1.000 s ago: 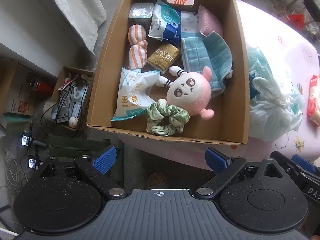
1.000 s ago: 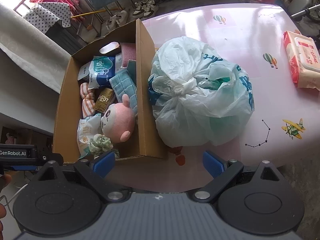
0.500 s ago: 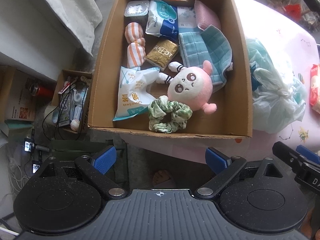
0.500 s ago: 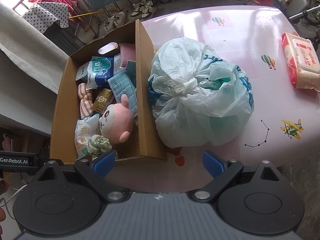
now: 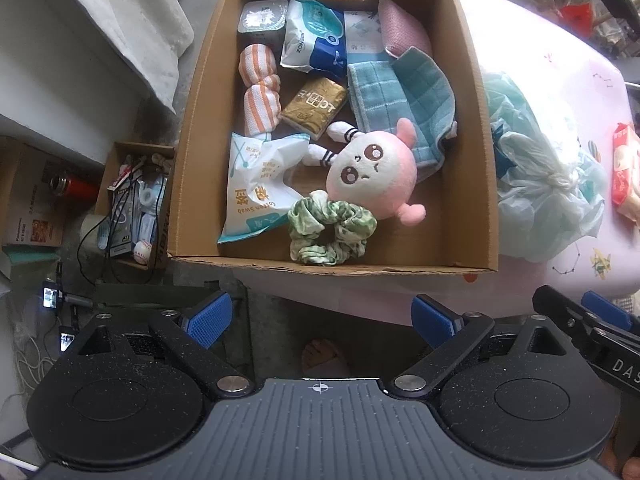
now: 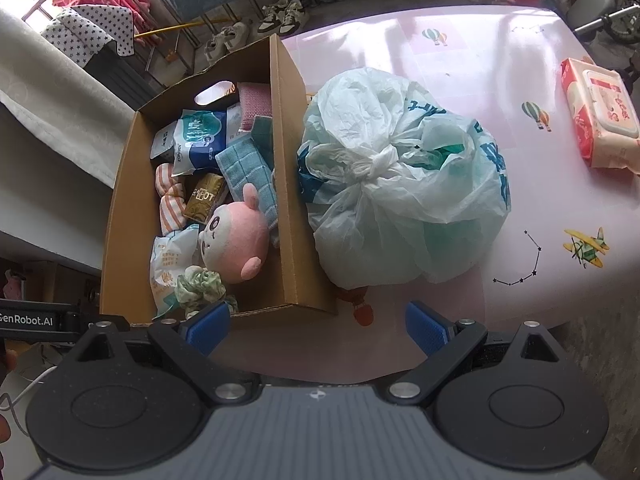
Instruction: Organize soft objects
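An open cardboard box (image 5: pixel 472 184) (image 6: pixel 286 184) stands on the pink table's left end. Inside lie a pink plush toy (image 5: pixel 374 172) (image 6: pixel 236 240), a green scrunchie (image 5: pixel 330 232) (image 6: pixel 200 286), a teal cloth (image 5: pixel 404 96), a striped orange roll (image 5: pixel 260 92), a cotton swab packet (image 5: pixel 256 188) and a gold tissue pack (image 5: pixel 314 106). My left gripper (image 5: pixel 320 316) hangs open above the box's near edge, holding nothing. Open and also holding nothing, my right gripper (image 6: pixel 318 326) is over the table's near edge, in front of a tied plastic bag (image 6: pixel 404 188) (image 5: pixel 540 184).
A wet-wipes pack (image 6: pixel 598 120) lies at the table's (image 6: pixel 400 44) right side. Below the table on the left, a small box of clutter (image 5: pixel 132 204) sits on the floor. A white draped cloth (image 5: pixel 132 12) hangs beyond it. Shoes (image 6: pixel 280 20) line the far floor.
Both grippers have drawn back slightly toward me, so the box sits a little lower and more centred in the left view. Nothing in the box or on the table has moved.
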